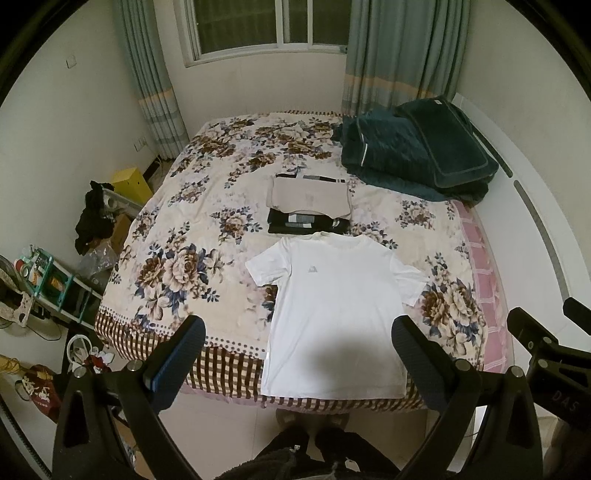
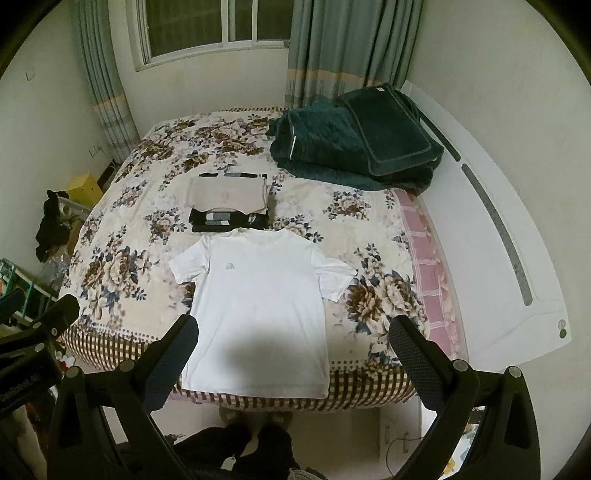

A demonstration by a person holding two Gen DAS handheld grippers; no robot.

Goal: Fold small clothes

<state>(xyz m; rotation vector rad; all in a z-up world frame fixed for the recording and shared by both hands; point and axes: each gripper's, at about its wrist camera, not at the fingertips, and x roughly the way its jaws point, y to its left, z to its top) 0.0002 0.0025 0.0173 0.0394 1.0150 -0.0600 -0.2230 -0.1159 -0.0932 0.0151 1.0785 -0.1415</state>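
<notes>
Grippers first: the left gripper [image 1: 299, 339] and the right gripper [image 2: 293, 338] both hang spread wide above the bed's near edge, holding nothing, touching nothing. The bed [image 1: 192, 229], under a floral cover, fills the room below a window [image 1: 258, 26] with grey-green curtains [image 1: 402, 51]. A dark green quilt [image 1: 413, 155] is heaped far right. The white T-shirt [image 1: 332, 314] lies flat, front up, at the near edge; folded clothes [image 1: 308, 206] are stacked just beyond its collar.

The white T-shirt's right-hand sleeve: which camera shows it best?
The right wrist view. There the white T-shirt lies nearer the middle, and that sleeve spreads flat, unobstructed. In the left wrist view the shirt sits further right, and the sleeve ends just above the left gripper's finger.
</notes>
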